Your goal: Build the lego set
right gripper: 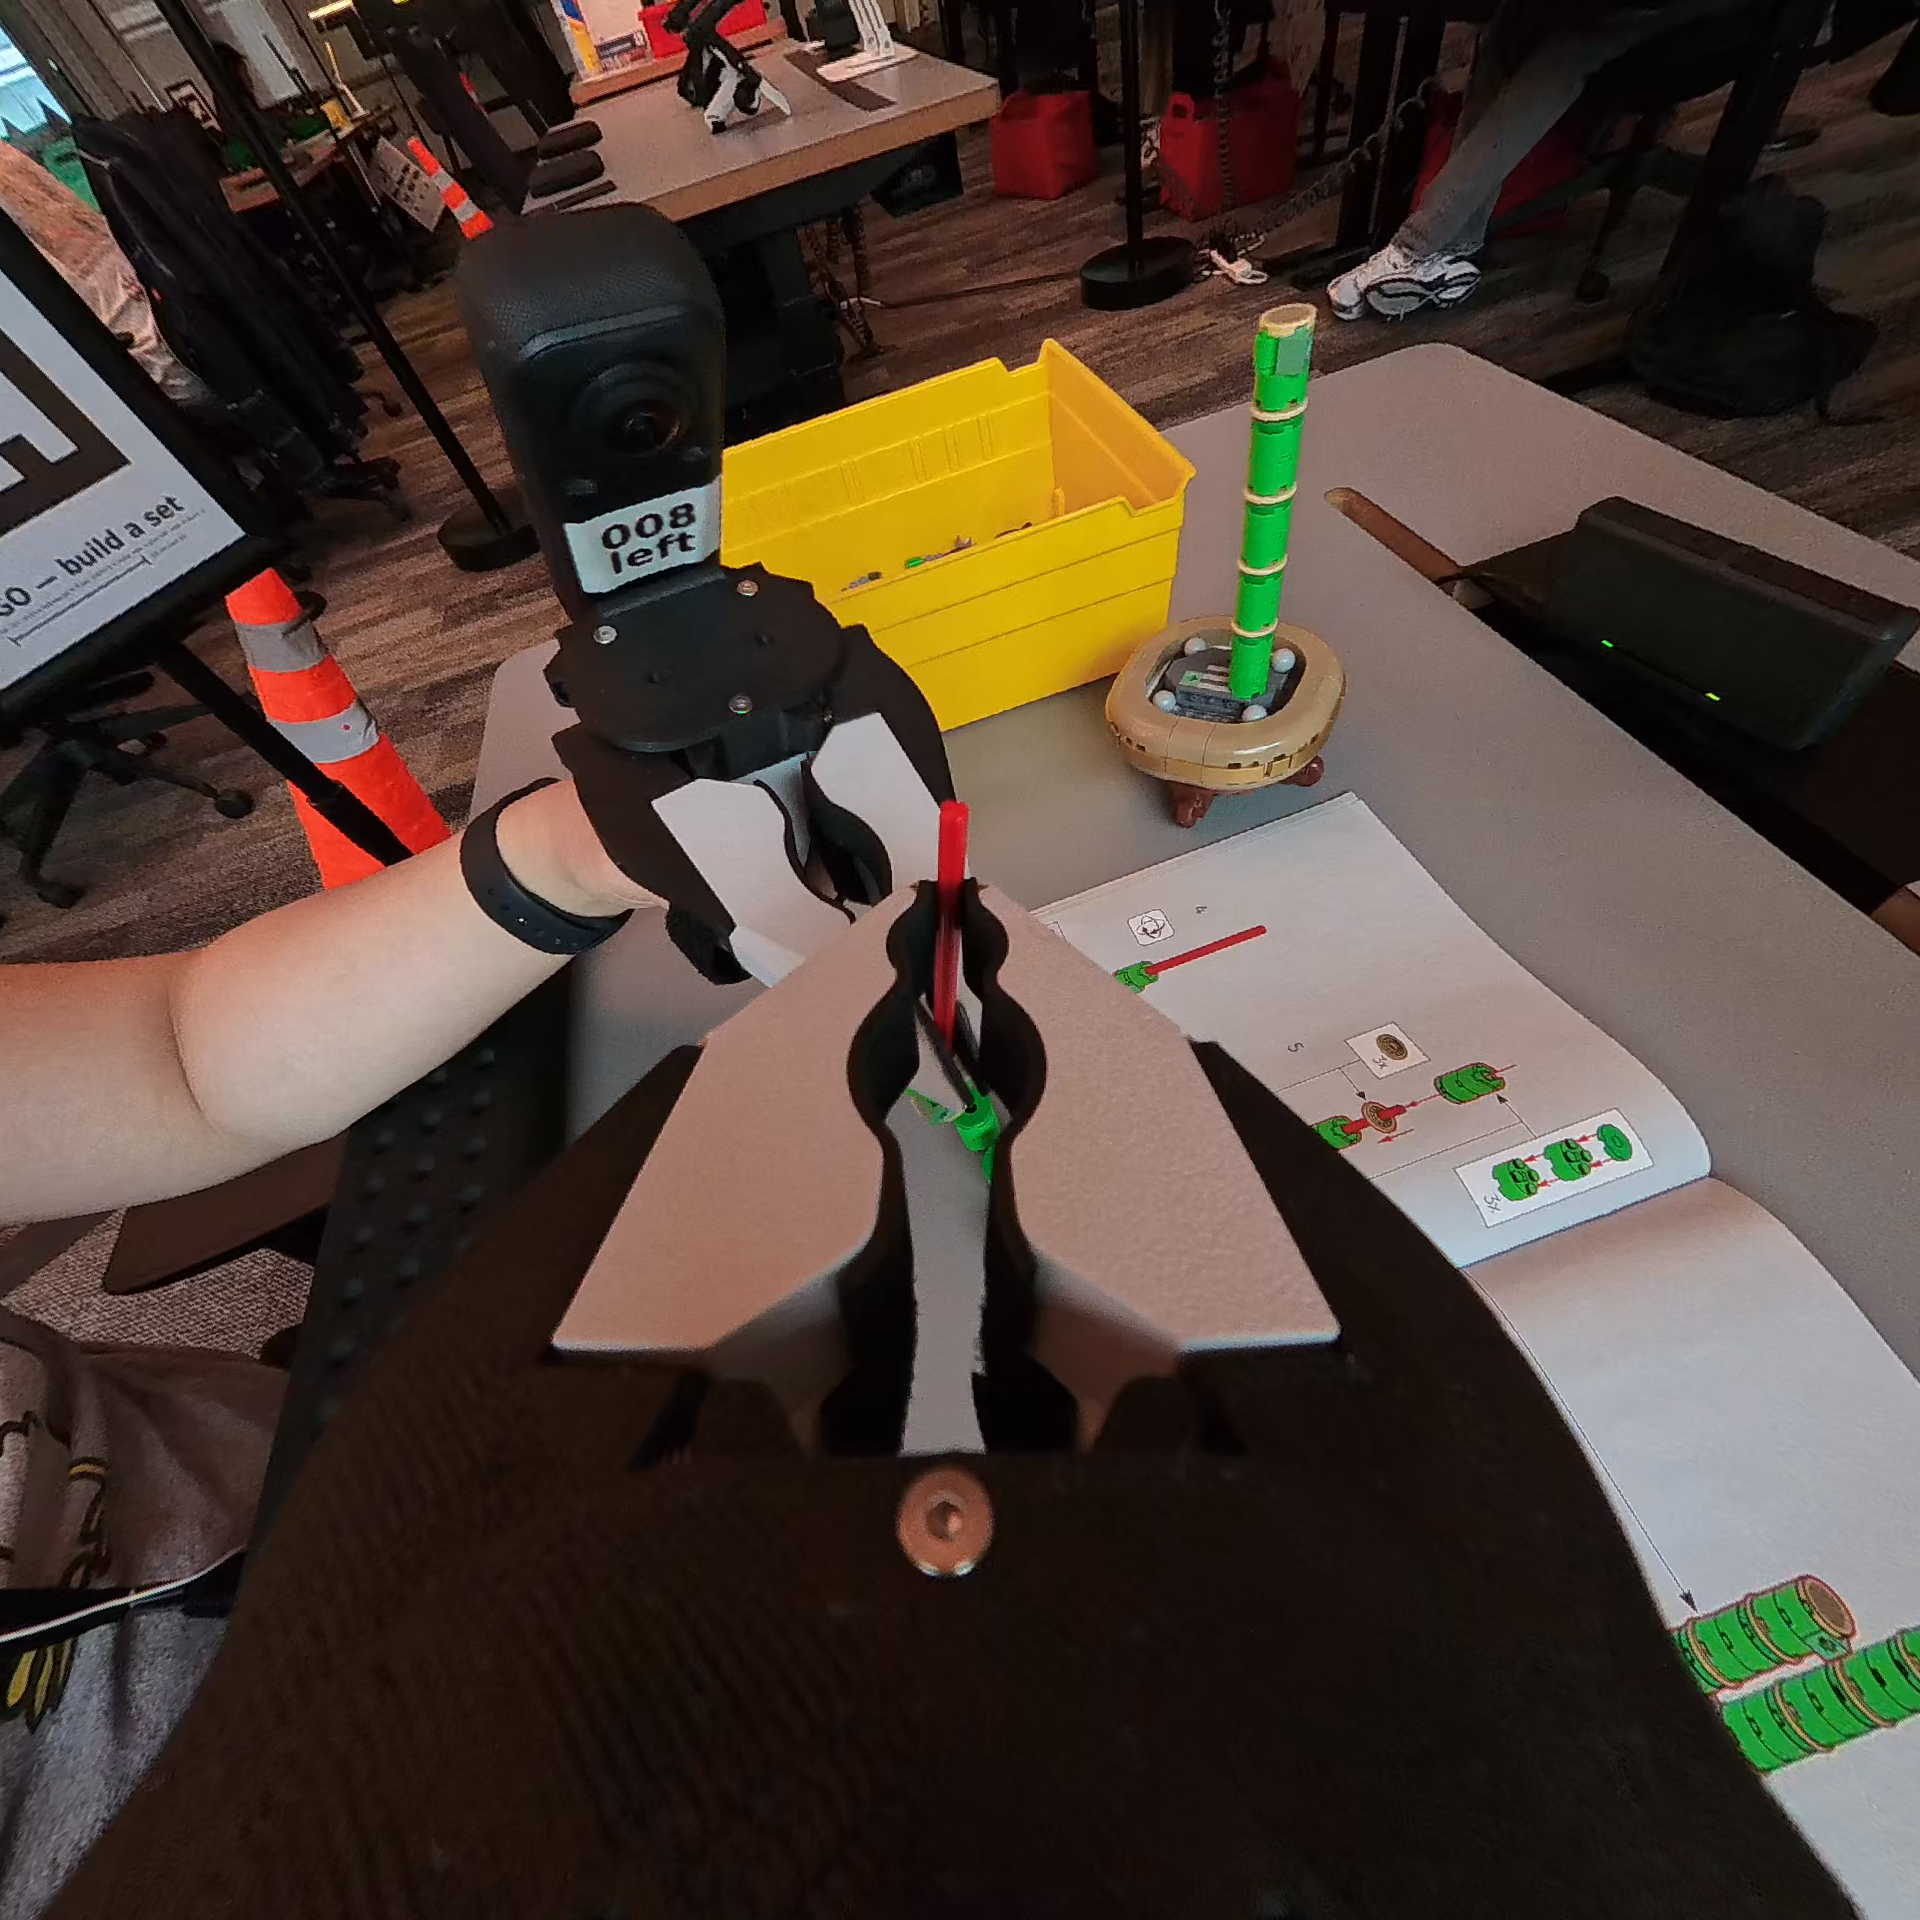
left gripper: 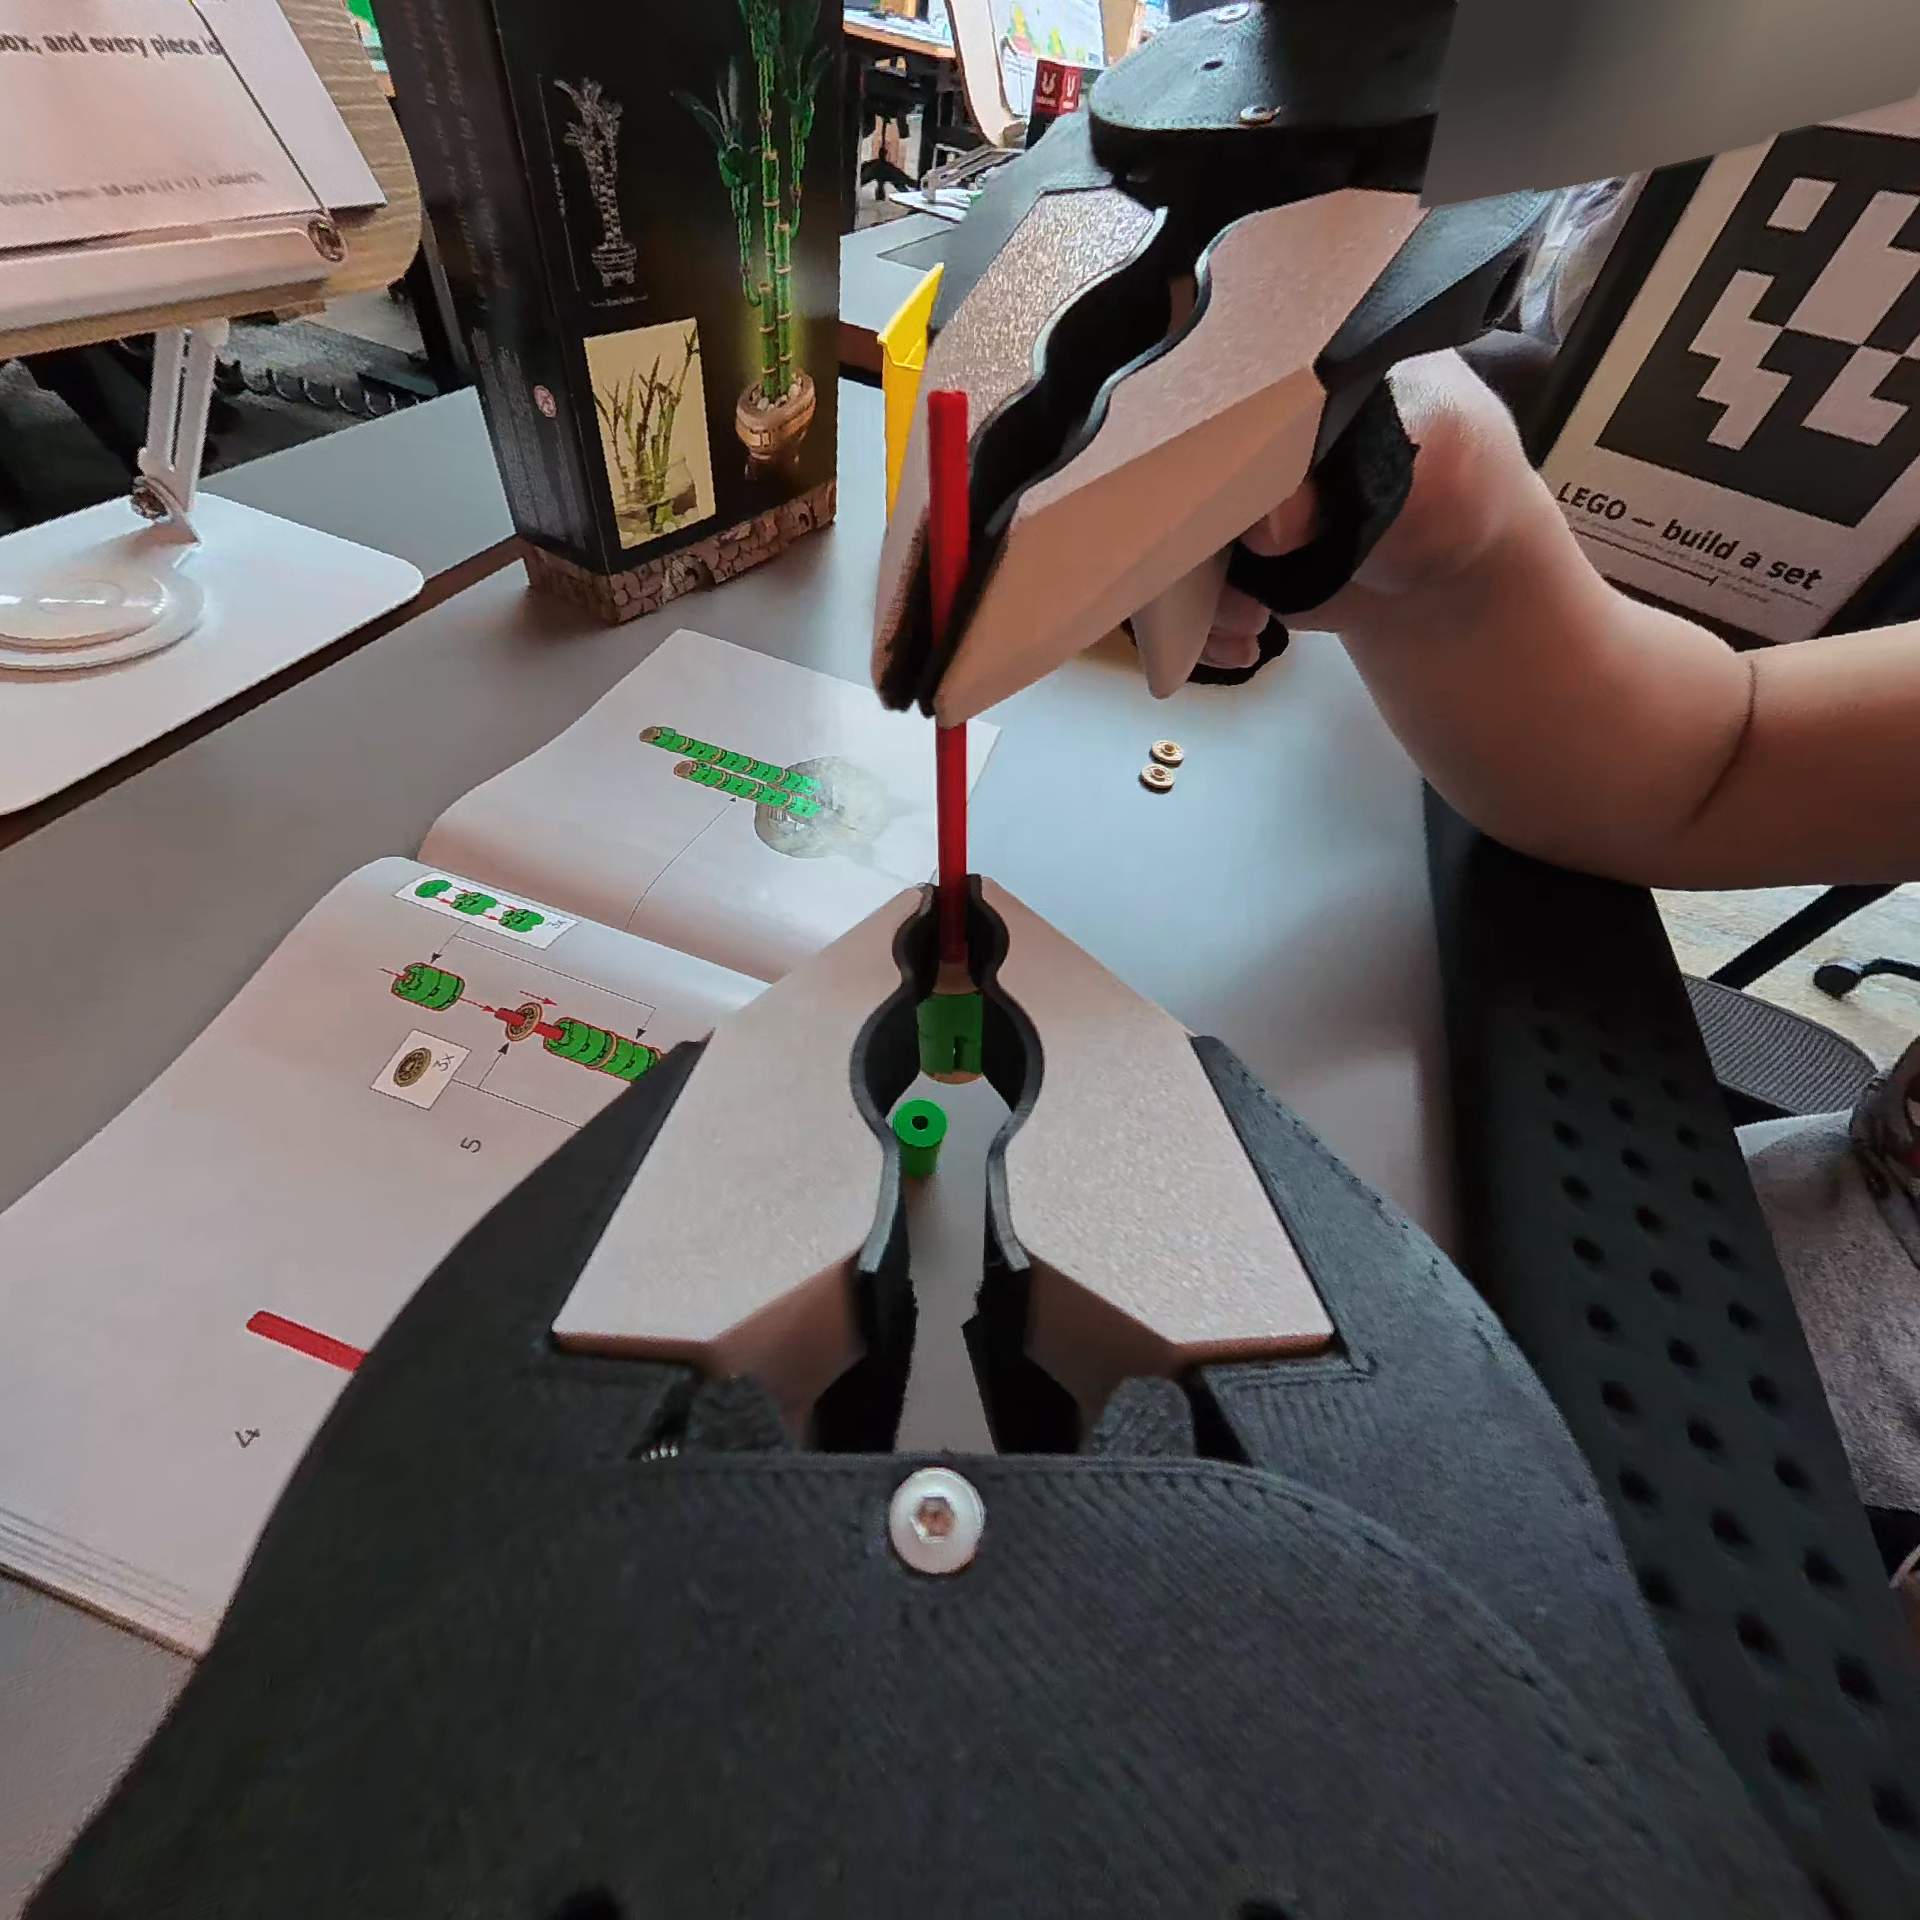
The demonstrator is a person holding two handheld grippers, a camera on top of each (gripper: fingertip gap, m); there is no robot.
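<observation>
A thin red axle [left gripper: 951, 821] stands upright over the table, with a green round piece [left gripper: 951, 1029] on its lower end. My left gripper [left gripper: 948, 899] is shut on the axle just above the green piece. My right gripper [left gripper: 920, 696] comes in from the upper right and is shut on the axle higher up. The right wrist view shows my right gripper [right gripper: 943, 899] shut on the axle [right gripper: 951, 852], with the green piece [right gripper: 975, 1122] below. A loose green cylinder [left gripper: 920, 1132] stands on the table under my left gripper.
An open instruction booklet [left gripper: 312, 1091] lies on the grey table [left gripper: 1195, 935], near two small tan discs [left gripper: 1162, 764]. A green bamboo stalk [right gripper: 1273, 499] in a tan pot [right gripper: 1226, 717] stands by a yellow bin [right gripper: 956, 540]. The set's box [left gripper: 665, 291] and a white stand [left gripper: 156, 582] are beyond. The grippers' ends are close to 5 centimeters from one another. The loose green cylinder [left gripper: 920, 1132] lies around 11 centimeters away from my left fingertips.
</observation>
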